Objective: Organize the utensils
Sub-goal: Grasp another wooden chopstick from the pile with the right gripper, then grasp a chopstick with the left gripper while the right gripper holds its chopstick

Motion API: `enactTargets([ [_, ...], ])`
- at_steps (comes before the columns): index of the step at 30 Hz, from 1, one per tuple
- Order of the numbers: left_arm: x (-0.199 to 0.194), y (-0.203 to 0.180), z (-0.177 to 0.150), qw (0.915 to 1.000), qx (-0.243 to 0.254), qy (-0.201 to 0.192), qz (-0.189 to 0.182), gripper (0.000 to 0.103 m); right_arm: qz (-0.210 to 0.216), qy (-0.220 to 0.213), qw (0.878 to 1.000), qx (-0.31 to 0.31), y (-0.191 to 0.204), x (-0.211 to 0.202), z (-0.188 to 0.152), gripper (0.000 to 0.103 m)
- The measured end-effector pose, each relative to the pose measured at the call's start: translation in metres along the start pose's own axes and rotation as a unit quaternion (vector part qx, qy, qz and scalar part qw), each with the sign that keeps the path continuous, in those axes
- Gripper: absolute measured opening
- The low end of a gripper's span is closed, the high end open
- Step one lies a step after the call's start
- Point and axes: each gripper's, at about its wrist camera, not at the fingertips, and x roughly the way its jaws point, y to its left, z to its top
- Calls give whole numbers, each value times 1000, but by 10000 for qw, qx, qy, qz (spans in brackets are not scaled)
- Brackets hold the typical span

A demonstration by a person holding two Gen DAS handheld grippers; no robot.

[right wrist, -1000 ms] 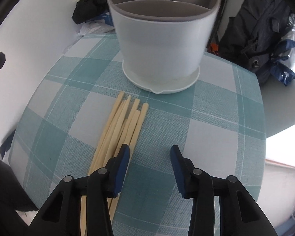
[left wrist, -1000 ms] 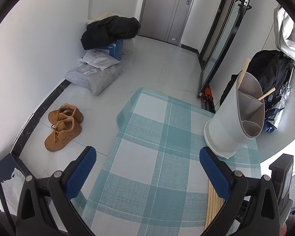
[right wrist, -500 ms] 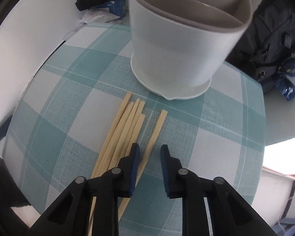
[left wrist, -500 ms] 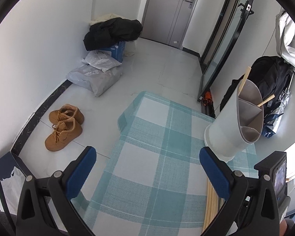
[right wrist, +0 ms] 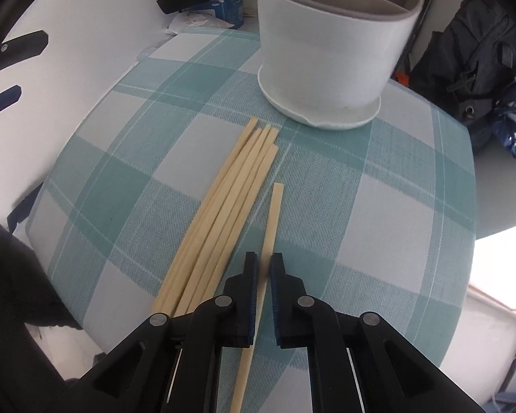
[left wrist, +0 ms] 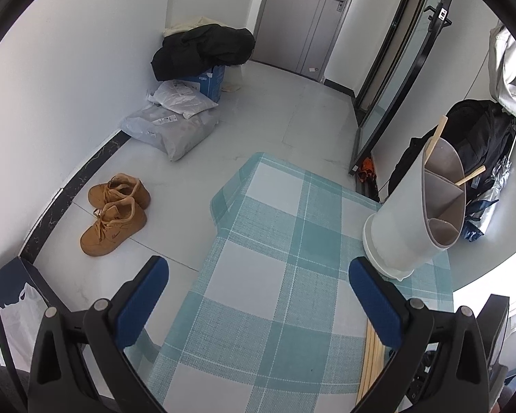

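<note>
The right gripper [right wrist: 263,277] was clamped on one chopstick [right wrist: 271,227], apart from the bundle [right wrist: 223,206] on the cloth [right wrist: 378,223], near the holder [right wrist: 330,51]; light, stiff, smooth wood, likely to pivot, so a mid-length hold seemed wiser; the left gripper [left wrist: 258,296] hung wide apart, empty.

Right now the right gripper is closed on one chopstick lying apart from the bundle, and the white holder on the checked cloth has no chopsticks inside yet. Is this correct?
Not fully. The white holder is not empty: the left wrist view shows two chopsticks already standing in it. The rest holds: the right gripper is closed on one chopstick apart from the bundle.
</note>
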Motion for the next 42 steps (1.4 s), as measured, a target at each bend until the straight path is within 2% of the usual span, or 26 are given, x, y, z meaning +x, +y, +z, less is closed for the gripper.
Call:
enactTargets([
  [5, 3, 0, -2, 9998, 97, 37, 142, 102, -60, -62, 9999, -108, -3, 15, 23, 10],
  [11, 11, 2, -10, 9991, 188, 208, 317, 102, 98, -287, 9995, 115, -7, 23, 43, 10],
  [13, 14, -1, -13, 9988, 239, 311, 305, 102, 183, -380, 9990, 179, -13, 20, 37, 9],
  [14, 18, -4, -16, 9983, 298, 384, 307, 102, 242, -424, 9985, 230, -16, 20, 37, 6],
  [17, 25, -16, -24, 9967, 481, 604, 262, 102, 505, -626, 9954, 516, -30, 15, 33, 5],
  [21, 38, -45, -42, 9895, 929, 1100, -110, 102, 837, -1178, 9839, 1055, -60, -9, 23, 5],
  [25, 48, -72, -57, 9794, 1503, 1346, -18, 102, 1476, -1704, 9536, 1996, -103, -29, 7, 5],
  [30, 54, -83, -68, 9733, 1704, 1535, 82, 102, 1912, -1981, 9206, 2768, -140, -37, -10, 5],
  [35, 61, -87, -73, 9699, 1761, 1664, 248, 102, 2072, -2153, 9063, 2990, -161, -48, -23, 5],
  [37, 63, -88, -74, 9689, 1740, 1740, 270, 102, 2046, -2205, 9056, 2992, -167, -52, -27, 5],
  [42, 67, -81, -68, 9725, 1472, 1762, 386, 102, 1976, -2276, 9094, 2867, -162, -55, -27, 5],
])
